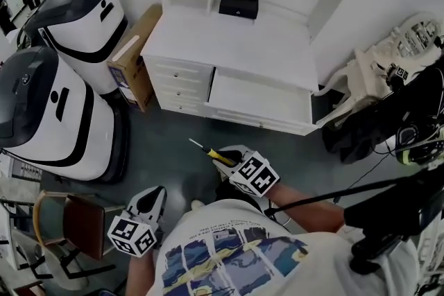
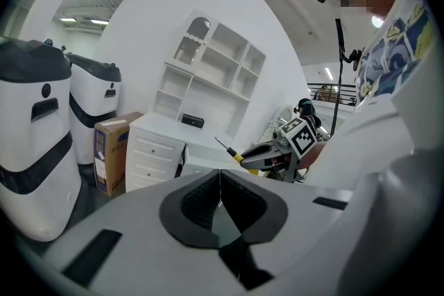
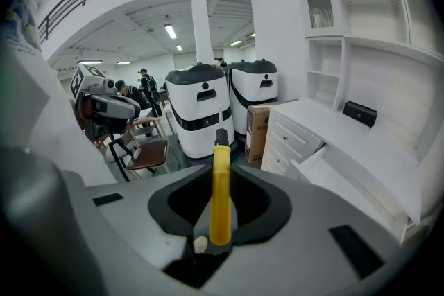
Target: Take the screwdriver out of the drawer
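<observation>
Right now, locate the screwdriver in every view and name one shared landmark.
Head view: screwdriver lower centre, in the right gripper.
Left gripper view: screwdriver just right of centre.
Right gripper view: screwdriver centre, clamped between the jaws.
Landmark: black box on the desk, in all three.

We see a white wooden tabletop [image 1: 229,45] with shelves, a brown cardboard box [image 1: 135,55] beside it, and a dark grey floor [image 1: 166,149].
</observation>
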Tool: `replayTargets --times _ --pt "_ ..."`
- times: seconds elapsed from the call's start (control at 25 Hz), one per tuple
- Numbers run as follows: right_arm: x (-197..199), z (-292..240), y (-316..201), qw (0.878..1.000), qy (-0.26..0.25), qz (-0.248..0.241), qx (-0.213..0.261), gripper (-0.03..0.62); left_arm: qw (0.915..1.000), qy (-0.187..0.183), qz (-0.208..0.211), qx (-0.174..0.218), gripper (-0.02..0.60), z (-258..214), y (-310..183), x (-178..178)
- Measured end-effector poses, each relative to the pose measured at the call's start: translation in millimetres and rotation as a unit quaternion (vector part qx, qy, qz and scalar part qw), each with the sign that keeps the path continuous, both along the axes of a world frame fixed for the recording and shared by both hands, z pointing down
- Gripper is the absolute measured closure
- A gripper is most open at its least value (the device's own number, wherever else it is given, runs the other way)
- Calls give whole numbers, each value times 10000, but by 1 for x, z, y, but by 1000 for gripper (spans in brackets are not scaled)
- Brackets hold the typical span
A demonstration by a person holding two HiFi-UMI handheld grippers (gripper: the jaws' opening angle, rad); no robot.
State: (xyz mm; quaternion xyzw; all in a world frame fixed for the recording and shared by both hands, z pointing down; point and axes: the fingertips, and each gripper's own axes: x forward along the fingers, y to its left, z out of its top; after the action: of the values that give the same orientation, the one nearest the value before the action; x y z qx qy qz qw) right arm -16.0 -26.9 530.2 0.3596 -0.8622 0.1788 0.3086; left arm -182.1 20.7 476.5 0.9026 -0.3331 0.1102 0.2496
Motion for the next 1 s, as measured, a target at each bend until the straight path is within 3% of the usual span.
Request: replayTargets --times 1.0 --pt "18 8 -7 9998 -108 125 -135 497 9995 -33 255 -160 568 3 -16 29"
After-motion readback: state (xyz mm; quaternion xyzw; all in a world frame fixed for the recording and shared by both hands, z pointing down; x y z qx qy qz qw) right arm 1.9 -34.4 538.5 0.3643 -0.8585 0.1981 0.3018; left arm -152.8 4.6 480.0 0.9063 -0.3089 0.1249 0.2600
